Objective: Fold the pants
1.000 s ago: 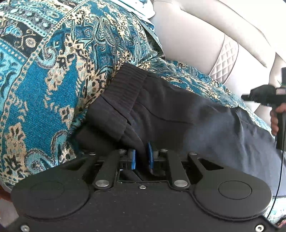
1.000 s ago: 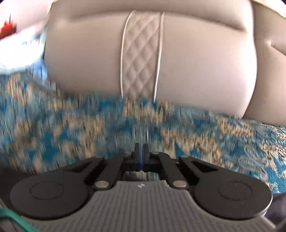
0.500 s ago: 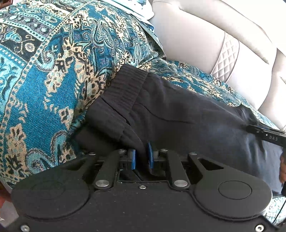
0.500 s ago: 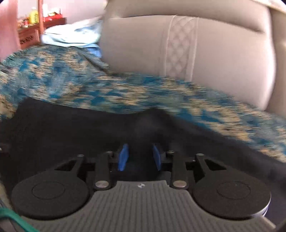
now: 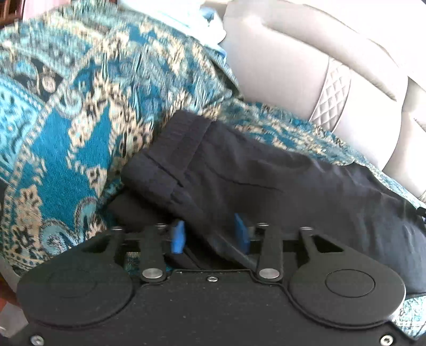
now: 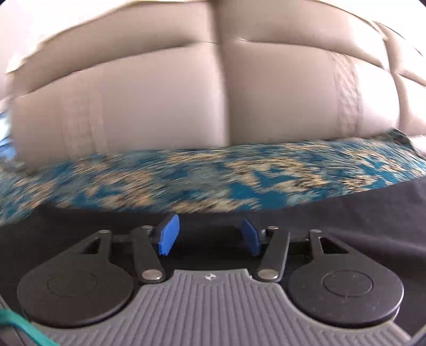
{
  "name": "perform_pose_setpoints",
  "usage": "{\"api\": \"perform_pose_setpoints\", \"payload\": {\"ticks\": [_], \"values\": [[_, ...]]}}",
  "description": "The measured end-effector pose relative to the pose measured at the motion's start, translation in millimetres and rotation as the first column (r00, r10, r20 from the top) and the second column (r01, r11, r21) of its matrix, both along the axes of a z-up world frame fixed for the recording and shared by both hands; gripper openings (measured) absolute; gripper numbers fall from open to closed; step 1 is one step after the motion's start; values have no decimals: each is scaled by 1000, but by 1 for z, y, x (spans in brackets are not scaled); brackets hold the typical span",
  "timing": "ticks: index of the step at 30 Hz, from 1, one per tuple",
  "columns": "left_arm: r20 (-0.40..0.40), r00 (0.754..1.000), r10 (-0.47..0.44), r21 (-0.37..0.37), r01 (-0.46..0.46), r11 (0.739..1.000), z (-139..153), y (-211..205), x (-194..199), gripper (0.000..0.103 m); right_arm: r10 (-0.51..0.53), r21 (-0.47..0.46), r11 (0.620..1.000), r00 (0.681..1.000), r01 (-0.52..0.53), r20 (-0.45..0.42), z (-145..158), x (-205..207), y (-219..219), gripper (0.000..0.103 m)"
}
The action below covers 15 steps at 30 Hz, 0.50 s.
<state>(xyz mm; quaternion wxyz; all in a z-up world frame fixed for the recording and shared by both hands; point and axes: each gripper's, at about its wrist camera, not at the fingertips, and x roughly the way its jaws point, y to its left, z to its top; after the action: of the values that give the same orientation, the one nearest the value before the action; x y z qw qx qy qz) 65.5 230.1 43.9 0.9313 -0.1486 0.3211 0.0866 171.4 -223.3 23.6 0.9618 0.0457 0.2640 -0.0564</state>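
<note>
Beige sofa backrest [image 5: 287, 64] behind, with a quilted stitched strip; seat draped in a teal, tan and black patterned throw [image 5: 80, 125]. Pale bundle of cloth [image 5: 197, 16] at the far upper edge, too blurred to name.

Dark navy pants [image 5: 266, 173] laid flat across the throw, folded lengthwise into one long band. Ribbed elastic waistband [image 5: 170, 151] at the left end, doubled over and slightly rumpled. Thin pocket seam across the upper panel. Fabric smooth, matte, few creases, running off toward the right.

Left gripper [image 5: 210, 234] low over the near edge by the waistband, blue pads [image 5: 177, 237] opening, a fold of dark cloth between them, not pinched.

Right gripper [image 6: 207, 235] over the dark fabric [image 6: 346, 213] near its far edge, blue pads [image 6: 167, 234] wide and opening, cloth beneath but nothing clamped. Right view heavily motion-blurred.
</note>
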Motion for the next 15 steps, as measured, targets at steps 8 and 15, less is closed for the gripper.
{"api": "perform_pose_setpoints", "payload": {"ticks": [8,15], "values": [[155,987,-49,39,43,998,21,-31,-19,80,340,-26,940,939,-339,41,-20,-58,91,86],[161,986,-51,151,26,988,27,-83,-19,88,413,-164,902,909,-400,51,-46,-93,137,101]]}}
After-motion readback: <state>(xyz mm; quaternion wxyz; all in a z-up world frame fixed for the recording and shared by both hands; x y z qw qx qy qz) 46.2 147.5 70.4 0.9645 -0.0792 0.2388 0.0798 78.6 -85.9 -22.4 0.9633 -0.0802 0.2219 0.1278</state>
